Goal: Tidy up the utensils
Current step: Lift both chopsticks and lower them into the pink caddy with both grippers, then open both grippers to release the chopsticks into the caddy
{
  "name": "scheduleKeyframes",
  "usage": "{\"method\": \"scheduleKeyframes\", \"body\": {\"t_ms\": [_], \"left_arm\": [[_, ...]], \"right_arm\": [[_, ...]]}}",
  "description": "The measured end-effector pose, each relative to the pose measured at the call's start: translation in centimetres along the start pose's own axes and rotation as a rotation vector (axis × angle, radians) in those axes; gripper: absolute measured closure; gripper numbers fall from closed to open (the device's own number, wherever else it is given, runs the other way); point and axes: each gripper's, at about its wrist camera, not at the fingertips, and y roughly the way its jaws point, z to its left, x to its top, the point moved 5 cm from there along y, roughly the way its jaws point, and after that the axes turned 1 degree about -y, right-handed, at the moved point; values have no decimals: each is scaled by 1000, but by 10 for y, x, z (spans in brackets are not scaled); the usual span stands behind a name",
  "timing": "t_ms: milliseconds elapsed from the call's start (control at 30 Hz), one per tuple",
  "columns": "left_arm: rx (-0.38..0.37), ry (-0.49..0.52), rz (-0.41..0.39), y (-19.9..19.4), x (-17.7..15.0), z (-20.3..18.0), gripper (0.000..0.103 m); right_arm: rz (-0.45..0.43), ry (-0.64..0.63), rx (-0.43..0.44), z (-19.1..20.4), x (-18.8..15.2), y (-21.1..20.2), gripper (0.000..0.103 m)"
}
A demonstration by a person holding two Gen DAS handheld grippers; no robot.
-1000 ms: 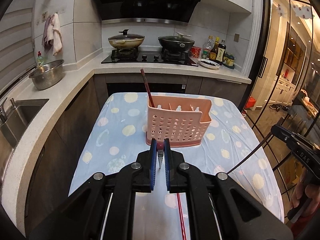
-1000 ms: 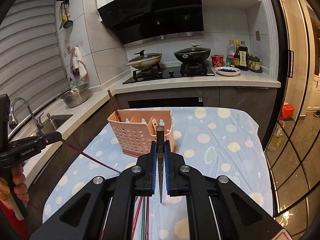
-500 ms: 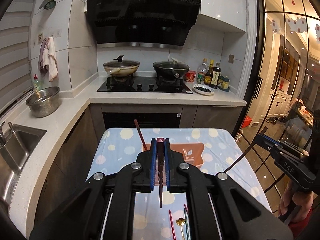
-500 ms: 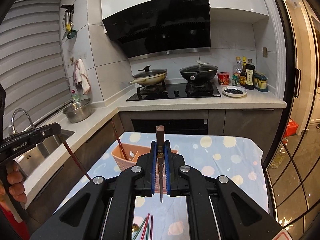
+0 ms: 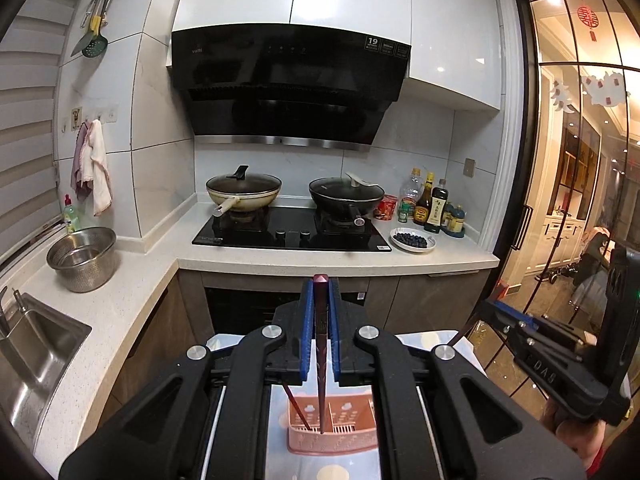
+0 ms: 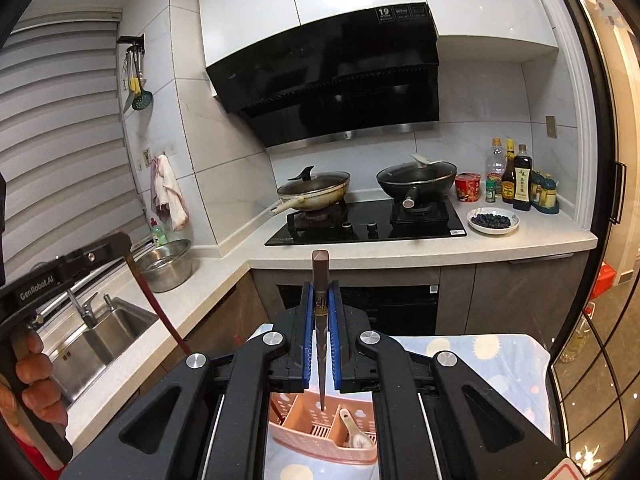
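Note:
My left gripper (image 5: 319, 312) is shut on a dark red chopstick (image 5: 320, 344) held upright, tip down over the pink perforated utensil holder (image 5: 332, 438). Another red chopstick (image 5: 295, 406) stands in the holder's left part. My right gripper (image 6: 321, 312) is shut on a brown chopstick (image 6: 320, 280) held upright, its tip over the same holder (image 6: 320, 438). A white spoon (image 6: 354, 432) lies in the holder's right compartment. The left gripper also shows in the right wrist view (image 6: 128, 254), and the right gripper shows in the left wrist view (image 5: 476, 320).
The holder stands on a table with a blue dotted cloth (image 6: 492, 356). Behind is a counter with a sink (image 5: 36, 352), a steel colander (image 5: 82, 258), a stove with two lidded pans (image 5: 292, 208), bottles (image 5: 432, 204) and a plate of berries (image 5: 412, 240). A glass door (image 5: 580, 200) is at right.
Both grippers have risen and tilted up, so the holder has dropped to the bottom of each view. Both chopsticks now hang tip down over the holder.

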Motion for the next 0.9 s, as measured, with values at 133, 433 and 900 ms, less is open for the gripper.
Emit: {"method": "scheduleKeyframes", "body": {"t_ms": [133,433,900], "left_arm": [[27,8,32,25,-8,6,96],[26,-3,133,71,-44,14,96],[69,-9,153,80,-65,15,53]], "right_arm": [[52,15,14,-2,-15,28,96],[154,20,7,-8,-60,67,96],[136,-19,-45,-9,-70,62,71]]}}
